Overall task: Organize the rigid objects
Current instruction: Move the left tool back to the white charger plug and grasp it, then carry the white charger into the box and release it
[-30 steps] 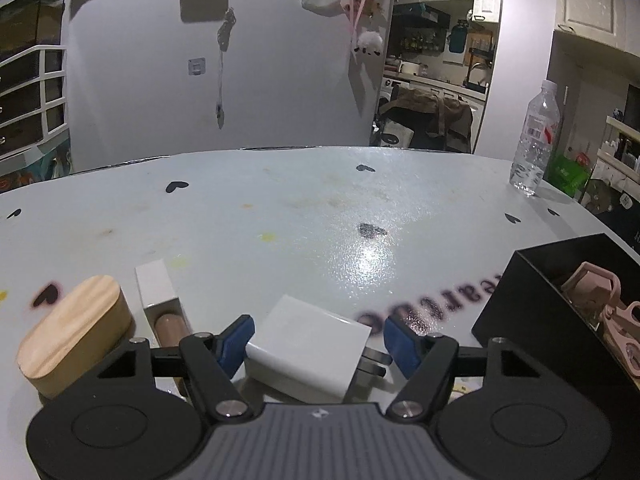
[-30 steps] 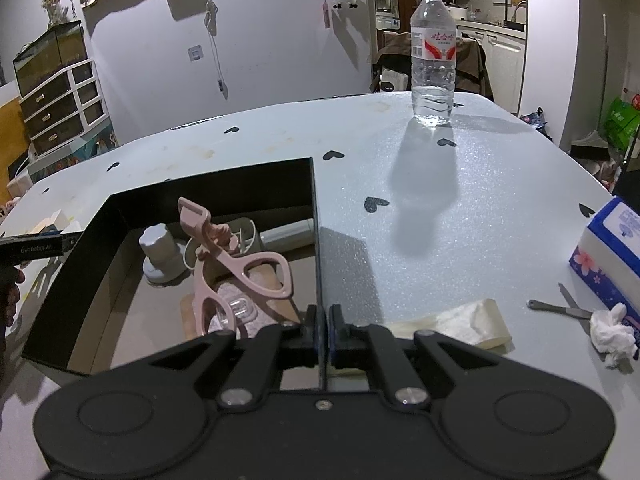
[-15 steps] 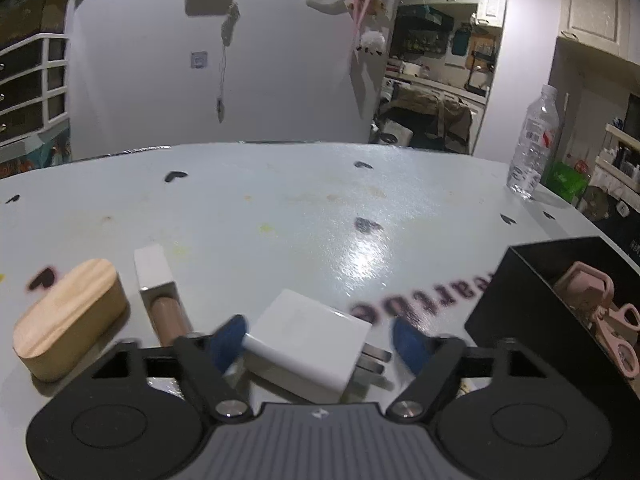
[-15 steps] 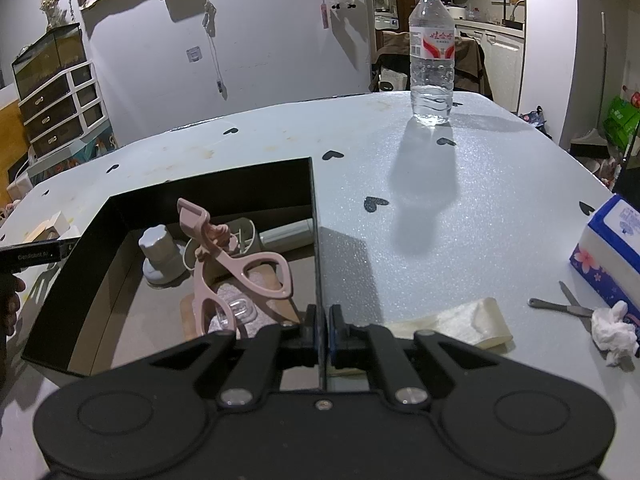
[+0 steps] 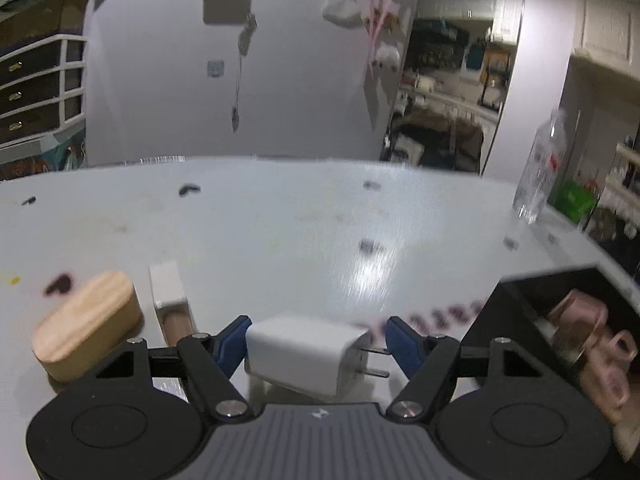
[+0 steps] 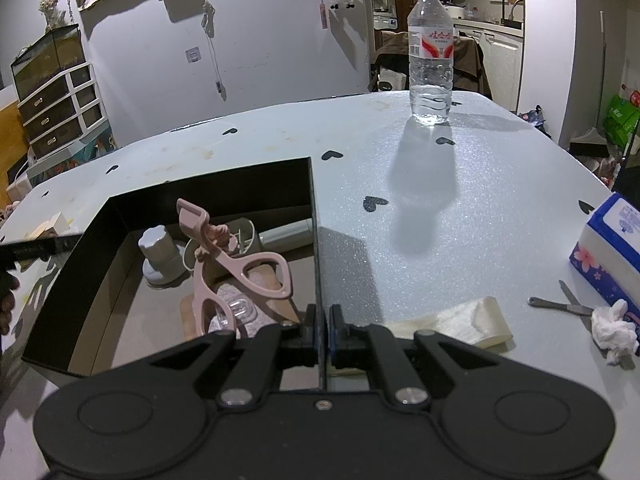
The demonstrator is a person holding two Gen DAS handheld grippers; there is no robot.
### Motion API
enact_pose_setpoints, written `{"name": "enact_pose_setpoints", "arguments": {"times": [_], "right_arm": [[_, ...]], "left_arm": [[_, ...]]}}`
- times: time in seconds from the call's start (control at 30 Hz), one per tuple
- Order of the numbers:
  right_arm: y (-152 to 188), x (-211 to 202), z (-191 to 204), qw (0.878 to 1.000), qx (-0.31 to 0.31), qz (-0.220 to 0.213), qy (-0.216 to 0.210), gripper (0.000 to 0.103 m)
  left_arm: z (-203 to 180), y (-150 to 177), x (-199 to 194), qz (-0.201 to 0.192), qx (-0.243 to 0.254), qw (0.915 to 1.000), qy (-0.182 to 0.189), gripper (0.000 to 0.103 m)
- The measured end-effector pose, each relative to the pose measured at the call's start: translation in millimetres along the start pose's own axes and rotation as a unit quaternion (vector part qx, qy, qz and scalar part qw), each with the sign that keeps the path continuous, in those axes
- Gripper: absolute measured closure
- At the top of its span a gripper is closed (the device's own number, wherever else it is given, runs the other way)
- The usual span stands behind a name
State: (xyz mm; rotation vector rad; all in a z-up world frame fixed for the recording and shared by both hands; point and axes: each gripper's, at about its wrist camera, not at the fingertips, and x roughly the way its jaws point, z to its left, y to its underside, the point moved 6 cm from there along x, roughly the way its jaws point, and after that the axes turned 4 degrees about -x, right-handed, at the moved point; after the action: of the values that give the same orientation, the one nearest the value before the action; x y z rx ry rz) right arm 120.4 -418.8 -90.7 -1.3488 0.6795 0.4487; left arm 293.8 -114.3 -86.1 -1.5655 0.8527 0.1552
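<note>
Left gripper (image 5: pixel 316 338) jaws wide around charger (image 5: pixel 304 354); right gripper (image 6: pixel 322 326) jaws clamp box wall (image 6: pixel 314 240).

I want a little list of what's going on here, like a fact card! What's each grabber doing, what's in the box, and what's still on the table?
left gripper: open, fingers on either side of the white charger
right gripper: shut on the box wall
box: black, open top, on the table
in the box: pink eyelash curler, grey knob
left of the charger: wooden block, small white-capped tube
also on the table: water bottle, tissue pack
</note>
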Motion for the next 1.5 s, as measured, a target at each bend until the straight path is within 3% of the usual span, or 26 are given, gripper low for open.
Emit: {"name": "enact_pose_setpoints", "arguments": {"times": [0.2, 0.37, 0.5, 0.67, 0.9, 1.13, 1.23, 1.37, 1.5], "right_arm": [[0, 0, 0, 1.0, 0.0, 0.0, 0.0, 0.097], [0, 0, -1, 1.0, 0.0, -0.001, 0.001, 0.098], [1, -1, -1, 1.0, 0.001, -0.002, 0.001, 0.098], [1, -1, 1, 1.0, 0.001, -0.003, 0.003, 0.098], [1, -2, 1, 1.0, 0.005, -0.005, 0.003, 0.098], [1, -2, 1, 1.0, 0.007, -0.006, 0.002, 0.098], [1, -2, 1, 1.0, 0.007, -0.005, 0.002, 0.098], [1, -2, 1, 1.0, 0.008, -0.006, 0.002, 0.098], [1, -2, 1, 1.0, 0.008, -0.006, 0.002, 0.097]], "left_arm": [[-32, -21, -38, -0.033, 0.015, 0.9972, 0.065, 0.03], [-74, -22, -53, -0.024, 0.065, 0.9886, 0.134, 0.03], [-111, -13, -56, 0.002, 0.131, 0.9714, 0.198, 0.03], [-147, 1, -51, 0.039, 0.211, 0.9428, 0.255, 0.03], [-176, 24, -24, 0.091, 0.278, 0.9131, 0.284, 0.03], [-179, 32, 1, 0.11, 0.291, 0.9076, 0.282, 0.03], [-178, 37, 9, 0.117, 0.289, 0.9103, 0.272, 0.029], [-174, 35, 4, 0.11, 0.281, 0.9127, 0.276, 0.019], [-171, 33, -4, 0.11, 0.278, 0.9137, 0.275, 0.019]]}}
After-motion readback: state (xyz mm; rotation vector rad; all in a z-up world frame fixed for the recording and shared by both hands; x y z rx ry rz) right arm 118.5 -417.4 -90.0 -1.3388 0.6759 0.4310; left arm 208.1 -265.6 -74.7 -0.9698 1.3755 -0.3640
